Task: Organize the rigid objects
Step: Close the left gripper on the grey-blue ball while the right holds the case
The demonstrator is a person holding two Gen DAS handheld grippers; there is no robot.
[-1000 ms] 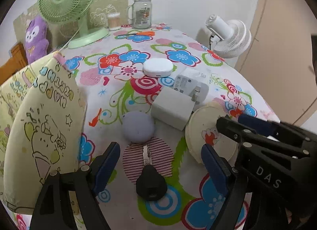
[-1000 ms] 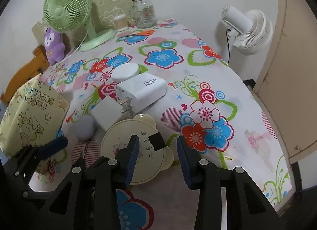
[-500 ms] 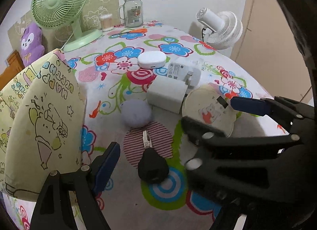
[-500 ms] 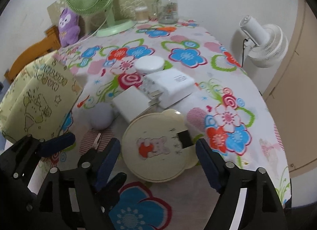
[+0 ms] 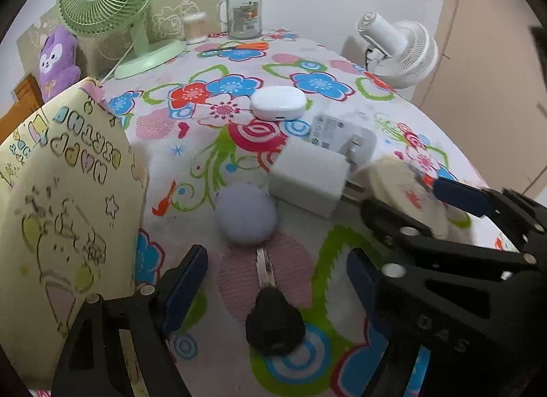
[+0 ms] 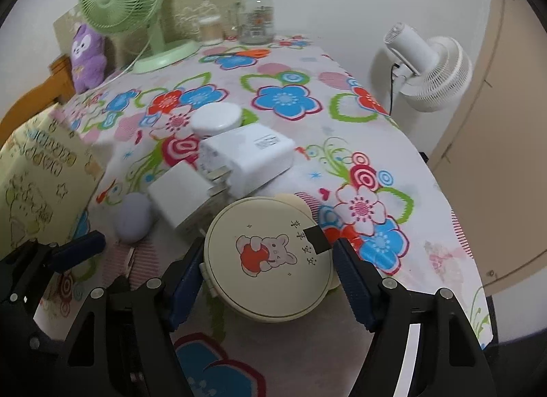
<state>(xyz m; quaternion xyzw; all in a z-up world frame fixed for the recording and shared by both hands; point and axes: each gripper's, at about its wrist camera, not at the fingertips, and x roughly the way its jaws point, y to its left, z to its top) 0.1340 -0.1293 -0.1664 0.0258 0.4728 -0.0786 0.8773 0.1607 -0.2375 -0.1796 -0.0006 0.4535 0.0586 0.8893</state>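
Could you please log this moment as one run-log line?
right tongs: closing around round cream bear-print compact, contact unclear | left tongs: open over black-headed key

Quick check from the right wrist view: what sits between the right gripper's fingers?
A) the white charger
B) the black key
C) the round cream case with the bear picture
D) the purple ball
C: the round cream case lies between the right gripper's blue pads, its sides at both of them.

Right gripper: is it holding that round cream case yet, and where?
The right gripper has been closing on the round cream case, pads at its left and right rim. The left gripper is empty.
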